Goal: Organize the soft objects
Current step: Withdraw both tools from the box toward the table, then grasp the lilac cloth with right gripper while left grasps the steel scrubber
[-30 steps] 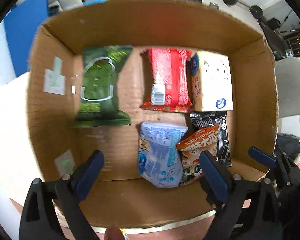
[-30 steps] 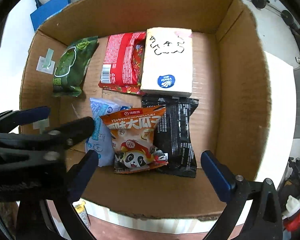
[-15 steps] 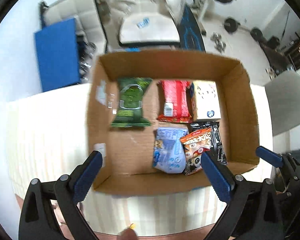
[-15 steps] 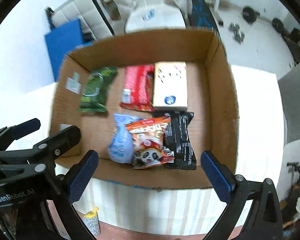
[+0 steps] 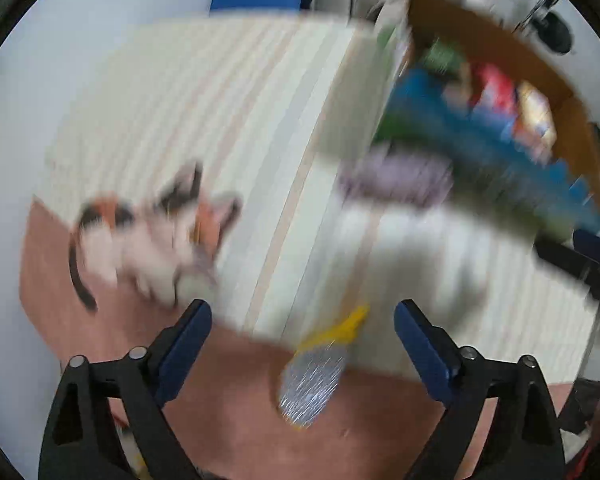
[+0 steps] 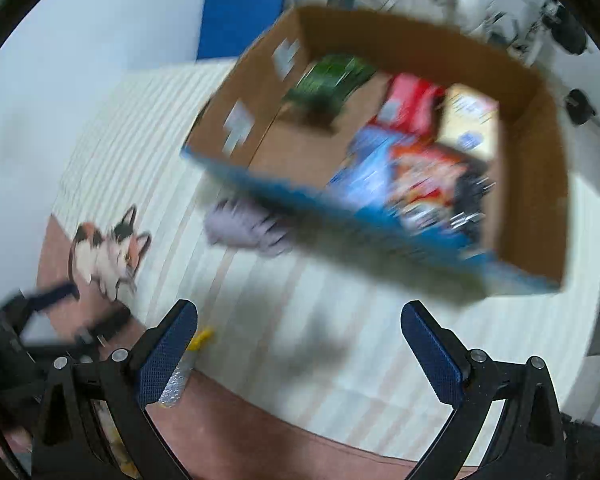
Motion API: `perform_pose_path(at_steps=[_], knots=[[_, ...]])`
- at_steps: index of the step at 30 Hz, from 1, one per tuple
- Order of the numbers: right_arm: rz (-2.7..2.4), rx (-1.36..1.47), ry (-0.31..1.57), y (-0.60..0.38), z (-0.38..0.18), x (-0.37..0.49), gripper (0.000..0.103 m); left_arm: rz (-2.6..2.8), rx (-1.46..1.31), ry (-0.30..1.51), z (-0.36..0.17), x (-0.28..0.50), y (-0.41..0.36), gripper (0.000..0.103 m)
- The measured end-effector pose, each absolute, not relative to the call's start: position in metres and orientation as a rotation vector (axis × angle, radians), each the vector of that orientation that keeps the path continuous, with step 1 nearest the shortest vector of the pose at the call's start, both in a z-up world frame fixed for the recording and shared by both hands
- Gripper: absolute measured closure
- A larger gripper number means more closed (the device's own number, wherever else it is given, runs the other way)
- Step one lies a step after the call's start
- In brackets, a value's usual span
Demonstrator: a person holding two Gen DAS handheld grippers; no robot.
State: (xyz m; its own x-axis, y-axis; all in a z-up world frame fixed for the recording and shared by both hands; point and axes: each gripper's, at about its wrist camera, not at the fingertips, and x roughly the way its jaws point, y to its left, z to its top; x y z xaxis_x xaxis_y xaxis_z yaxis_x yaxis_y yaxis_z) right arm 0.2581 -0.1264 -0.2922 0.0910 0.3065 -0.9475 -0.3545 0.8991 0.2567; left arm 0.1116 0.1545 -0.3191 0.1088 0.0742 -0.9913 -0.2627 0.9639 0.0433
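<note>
Both views are motion-blurred. A cardboard box (image 6: 536,184) with a blue outer wall holds several snack packs: a green one (image 6: 328,80), a red one (image 6: 412,96), a cream tissue pack (image 6: 470,120) and others. It also shows in the left wrist view (image 5: 500,60). A calico cat plush (image 5: 152,236) lies at the striped table's left edge, also in the right wrist view (image 6: 108,252). A lilac soft object (image 6: 248,228) lies beside the box's near wall, also in the left wrist view (image 5: 396,176). My left gripper (image 5: 302,332) and right gripper (image 6: 300,336) are open and empty.
A silvery item with a yellow tip (image 5: 320,372) sits below the table's near edge over a reddish floor (image 5: 228,400). A blue mat (image 6: 240,20) and gym weights (image 6: 576,104) are behind the striped table (image 6: 340,340).
Both grippers have pulled back from above the box and swung left. The box now sits upper right, and the cat plush and lilac object have come into view.
</note>
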Motion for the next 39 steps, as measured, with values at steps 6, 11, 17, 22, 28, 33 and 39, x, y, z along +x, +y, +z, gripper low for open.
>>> perform_pose_path(at_steps=[6,11,17,22,28,33,39], knots=[[0.445,0.001,1.394,-0.089,-0.349,0.266,0.014,0.341,-0.239,1.504,-0.377,0.078,0.168,0.019],[0.381,-0.038,1.362,-0.066,-0.377,0.277,0.018,0.386,-0.283,1.495,-0.393,0.069,0.178,0.019],[0.356,-0.085,1.338,-0.041,-0.394,0.29,0.024,0.399,-0.318,1.509,-0.398,0.067,0.187,0.019],[0.398,-0.128,1.301,-0.019,-0.387,0.285,0.074,0.397,-0.337,1.515,-0.398,0.063,0.194,0.019],[0.454,-0.051,1.362,-0.026,-0.378,0.263,0.091,0.386,-0.354,1.516,-0.393,0.057,0.207,0.019],[0.489,0.038,1.451,-0.047,-0.368,0.234,0.093,0.344,-0.351,1.515,-0.38,0.051,0.222,0.019],[0.423,0.131,1.573,-0.097,-0.362,0.206,0.092,0.231,-0.306,1.54,-0.365,0.038,0.223,0.019]])
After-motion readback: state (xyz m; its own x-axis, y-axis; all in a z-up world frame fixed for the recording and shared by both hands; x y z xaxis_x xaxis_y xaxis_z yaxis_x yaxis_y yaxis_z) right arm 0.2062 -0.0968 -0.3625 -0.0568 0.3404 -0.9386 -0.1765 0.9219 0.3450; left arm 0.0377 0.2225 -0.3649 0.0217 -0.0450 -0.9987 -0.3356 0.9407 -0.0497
